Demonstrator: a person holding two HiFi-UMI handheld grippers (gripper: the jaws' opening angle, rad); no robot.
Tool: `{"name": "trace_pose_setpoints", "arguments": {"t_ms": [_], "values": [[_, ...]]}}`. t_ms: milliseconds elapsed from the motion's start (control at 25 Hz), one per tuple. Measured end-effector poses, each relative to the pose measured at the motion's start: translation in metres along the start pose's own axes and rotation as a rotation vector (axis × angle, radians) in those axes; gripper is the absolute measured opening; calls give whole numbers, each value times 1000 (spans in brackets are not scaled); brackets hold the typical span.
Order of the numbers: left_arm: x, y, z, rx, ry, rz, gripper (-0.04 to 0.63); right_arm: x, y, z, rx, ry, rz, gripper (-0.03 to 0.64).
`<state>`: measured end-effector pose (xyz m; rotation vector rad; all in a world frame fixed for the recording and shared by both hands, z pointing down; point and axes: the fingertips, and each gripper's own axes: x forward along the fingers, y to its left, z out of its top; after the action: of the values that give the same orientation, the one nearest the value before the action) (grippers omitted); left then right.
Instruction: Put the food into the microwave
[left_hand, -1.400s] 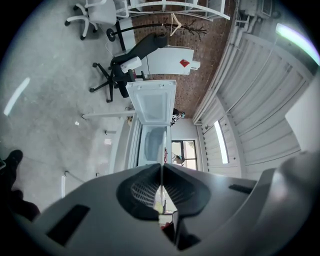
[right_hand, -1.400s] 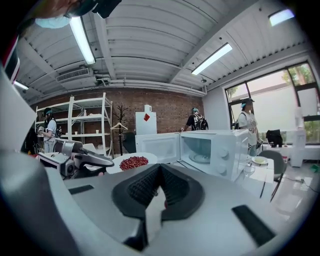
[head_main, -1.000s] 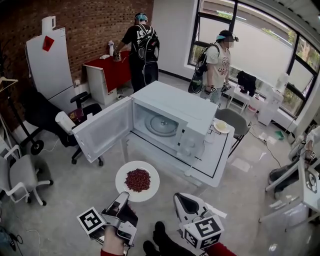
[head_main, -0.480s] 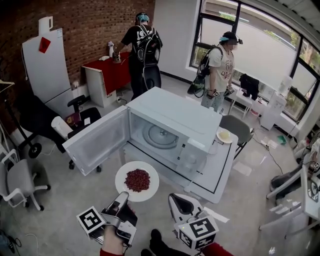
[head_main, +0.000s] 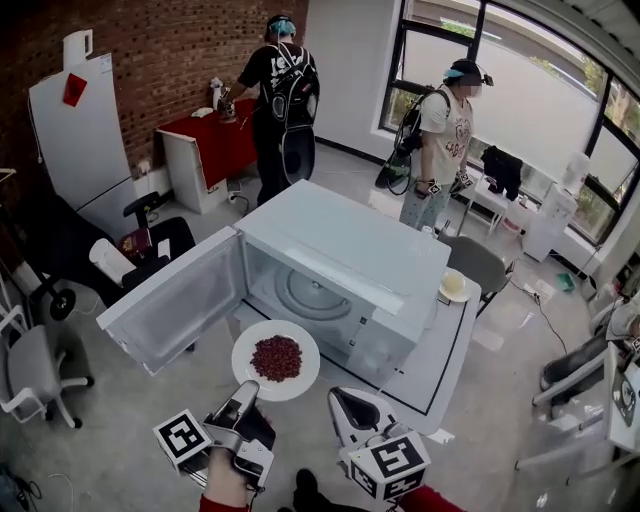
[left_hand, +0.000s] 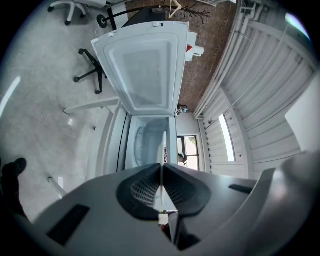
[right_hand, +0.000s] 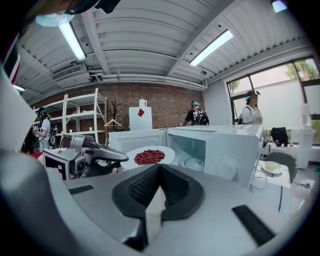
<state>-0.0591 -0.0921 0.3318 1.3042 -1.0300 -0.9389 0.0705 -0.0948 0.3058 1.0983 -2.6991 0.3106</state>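
A white plate heaped with red beans hangs just in front of the white microwave. The microwave door is swung wide to the left, and the glass turntable shows inside. My left gripper is shut on the plate's near rim, which appears edge-on between its pads in the left gripper view. My right gripper is shut and holds nothing, low and to the right of the plate. The right gripper view shows the beans and the left gripper ahead of its closed jaws.
The microwave stands on a white table that also bears a small plate at its far right. Office chairs and a white fridge lie to the left. Two people stand behind.
Both grippers and the plate have moved toward the microwave, which now looms larger. The plate's far rim now reaches the open door's sill. Neither grip has changed.
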Motion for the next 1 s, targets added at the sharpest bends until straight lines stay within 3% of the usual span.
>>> {"name": "trace_pose_setpoints", "arguments": {"t_ms": [480, 1000], "values": [[40, 36, 47, 2, 43, 23, 24, 66, 6, -30, 10, 64, 14, 14], [84, 56, 65, -32, 137, 38, 25, 109, -11, -40, 12, 161, -59, 14]]}}
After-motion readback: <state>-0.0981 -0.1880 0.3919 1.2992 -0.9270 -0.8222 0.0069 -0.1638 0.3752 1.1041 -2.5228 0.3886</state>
